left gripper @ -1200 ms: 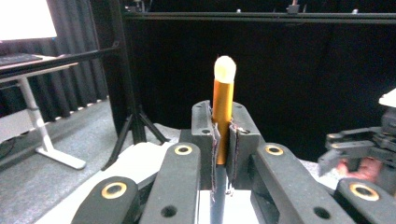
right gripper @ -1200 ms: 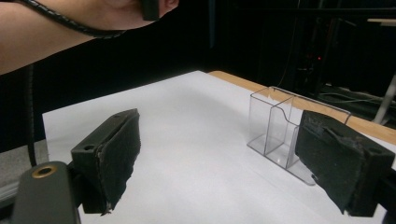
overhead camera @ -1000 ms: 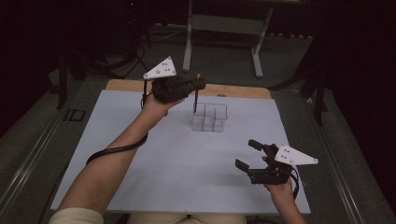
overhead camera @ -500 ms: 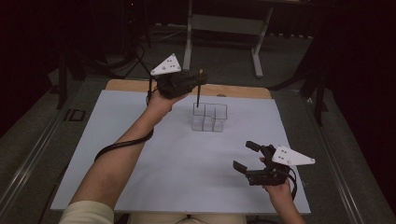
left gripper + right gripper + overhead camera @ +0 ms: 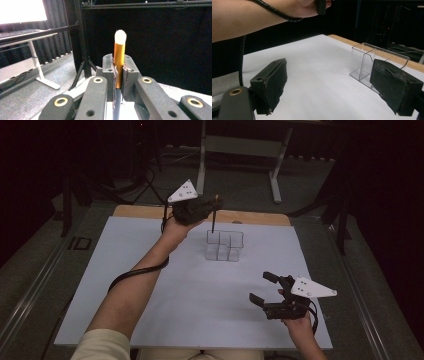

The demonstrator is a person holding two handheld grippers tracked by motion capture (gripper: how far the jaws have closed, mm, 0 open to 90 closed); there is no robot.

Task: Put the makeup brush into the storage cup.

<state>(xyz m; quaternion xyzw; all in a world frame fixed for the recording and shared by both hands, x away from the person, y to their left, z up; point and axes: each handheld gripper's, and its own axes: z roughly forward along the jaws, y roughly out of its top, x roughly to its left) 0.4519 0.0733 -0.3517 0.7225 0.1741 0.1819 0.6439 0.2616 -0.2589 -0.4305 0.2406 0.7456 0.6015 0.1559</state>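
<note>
Pencil (image 5: pixel 119 60), orange shaft with pale eraser tip, is standing upright in the left tool (image 5: pixel 212 210), jaws pinching it mid-shaft, hanging point-down just above the clear compartment holder (image 5: pixel 225 245) at the far middle of the counter (image 5: pixel 150 285). Judging it light, stiff and a bit slick, so gripping mid-shaft is suiting it; the point looks breakable. Holder is looking thin-walled, likely tipping easily. Right tool (image 5: pixel 270 290) is resting near the counter's near right, jaws spread, holding nothing.
</note>
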